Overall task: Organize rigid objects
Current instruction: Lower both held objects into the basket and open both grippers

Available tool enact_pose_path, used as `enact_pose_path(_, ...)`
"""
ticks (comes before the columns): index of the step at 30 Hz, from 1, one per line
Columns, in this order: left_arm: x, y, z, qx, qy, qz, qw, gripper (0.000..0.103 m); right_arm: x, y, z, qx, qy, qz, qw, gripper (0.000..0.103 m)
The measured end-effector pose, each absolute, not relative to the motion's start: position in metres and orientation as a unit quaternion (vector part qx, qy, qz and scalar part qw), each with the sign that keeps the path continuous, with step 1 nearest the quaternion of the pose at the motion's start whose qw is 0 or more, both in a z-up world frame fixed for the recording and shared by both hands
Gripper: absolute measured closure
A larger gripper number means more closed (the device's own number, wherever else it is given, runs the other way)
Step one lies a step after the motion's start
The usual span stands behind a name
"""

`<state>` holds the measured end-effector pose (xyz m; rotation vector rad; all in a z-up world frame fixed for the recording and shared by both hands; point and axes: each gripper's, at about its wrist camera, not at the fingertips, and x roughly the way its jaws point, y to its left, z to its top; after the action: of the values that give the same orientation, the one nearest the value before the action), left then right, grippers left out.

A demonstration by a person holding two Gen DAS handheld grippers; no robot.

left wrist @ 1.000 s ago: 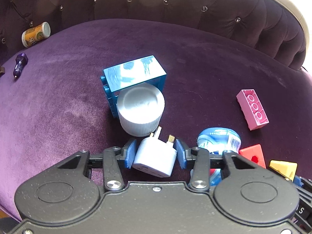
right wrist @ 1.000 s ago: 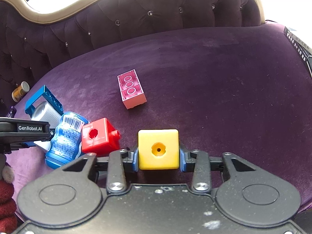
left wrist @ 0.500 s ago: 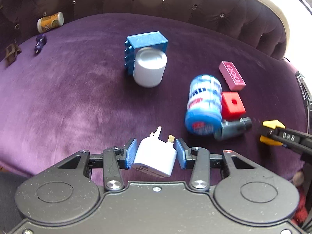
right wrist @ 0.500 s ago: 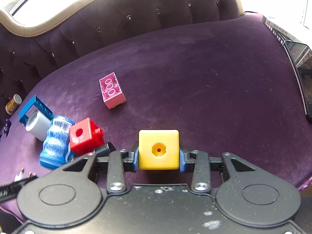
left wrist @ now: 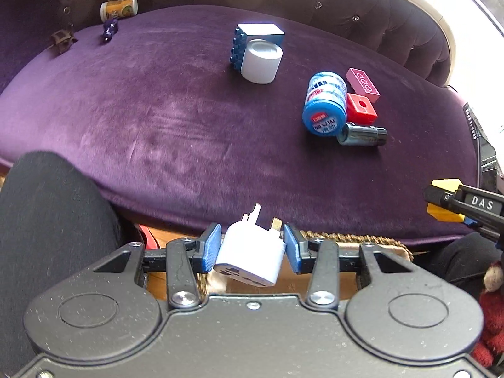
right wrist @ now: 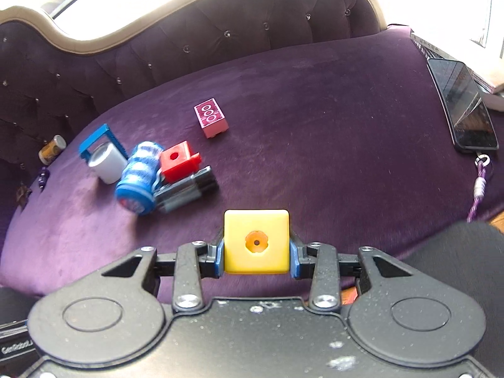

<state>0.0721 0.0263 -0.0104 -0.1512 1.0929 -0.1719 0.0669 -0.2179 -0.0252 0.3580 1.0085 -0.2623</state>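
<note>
Left tool [left wrist: 252,247]: clamped on a white plug adapter [left wrist: 252,260], prongs forward, over the sofa's [left wrist: 157,119] front edge. Ahead of it, left to right: blue brick [left wrist: 252,39] touching white cup [left wrist: 260,64]; blue jar [left wrist: 326,104], red block [left wrist: 361,107], pink brick [left wrist: 362,84]. Right tool [right wrist: 256,245]: gripping a yellow cube [right wrist: 256,241] above the seat.

I drew my left gripper [left wrist: 252,249], with the white plug adapter [left wrist: 249,260] in it, back from the white cup [left wrist: 260,61] until it hung past the front edge of the purple seat [left wrist: 157,126]. My right gripper [right wrist: 256,253] carried the yellow block [right wrist: 256,242] back from the red block [right wrist: 178,160] too. A black cylinder [left wrist: 362,134] came into sight beside that red block.
</note>
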Motion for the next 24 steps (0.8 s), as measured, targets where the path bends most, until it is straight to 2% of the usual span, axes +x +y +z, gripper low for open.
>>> enact_pose_path(13,0.020,0.023,0.004,-0.074,0.502,-0.097,0.856,0.060,-0.022,-0.187,0.018,0.190,0.441,-0.083,0.873,0.067)
enact_pose_path(24,0.017,0.020,-0.003,-0.056,0.513,-0.073,0.853,0.060,-0.030,-0.152,0.016,0.144,0.465,-0.049,0.872,0.066)
